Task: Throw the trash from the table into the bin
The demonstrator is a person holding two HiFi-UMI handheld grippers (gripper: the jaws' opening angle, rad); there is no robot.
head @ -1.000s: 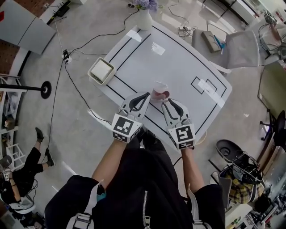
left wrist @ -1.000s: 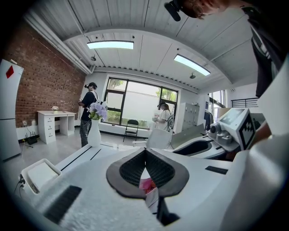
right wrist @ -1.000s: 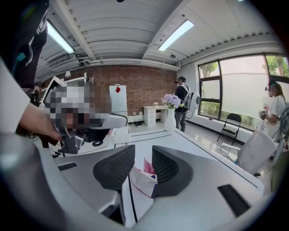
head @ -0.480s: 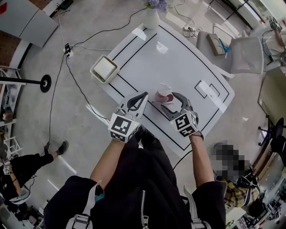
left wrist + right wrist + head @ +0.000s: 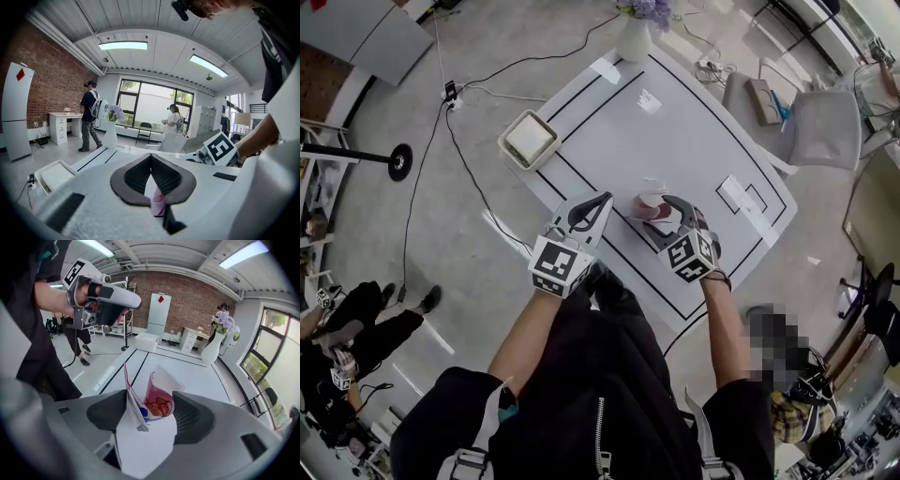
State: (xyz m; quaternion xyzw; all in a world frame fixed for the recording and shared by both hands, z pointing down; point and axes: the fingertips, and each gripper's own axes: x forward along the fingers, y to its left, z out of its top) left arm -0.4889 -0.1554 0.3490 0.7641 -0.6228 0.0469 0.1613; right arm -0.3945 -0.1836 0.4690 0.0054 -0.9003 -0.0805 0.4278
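Observation:
A crumpled red and white paper cup (image 5: 651,203) lies near the front edge of the white table (image 5: 675,131). My right gripper (image 5: 659,216) is tipped down over it, jaws spread wide. In the right gripper view the cup (image 5: 158,394) sits between the open pads with a white paper flap beside it. My left gripper (image 5: 602,202) hovers just left of the cup. Its jaws meet at the tips (image 5: 151,157) and pinch a white and pink paper scrap (image 5: 157,202). A white square bin (image 5: 530,139) stands by the table's left edge.
A white vase of purple flowers (image 5: 633,33) stands at the table's far corner. A grey chair (image 5: 825,122) sits at the right. Cables run over the floor on the left, and a person (image 5: 356,328) is at the lower left. Black tape lines mark the tabletop.
My right gripper has rolled and come down over the cup, and its jaws have spread wide around it. The left gripper has barely shifted.

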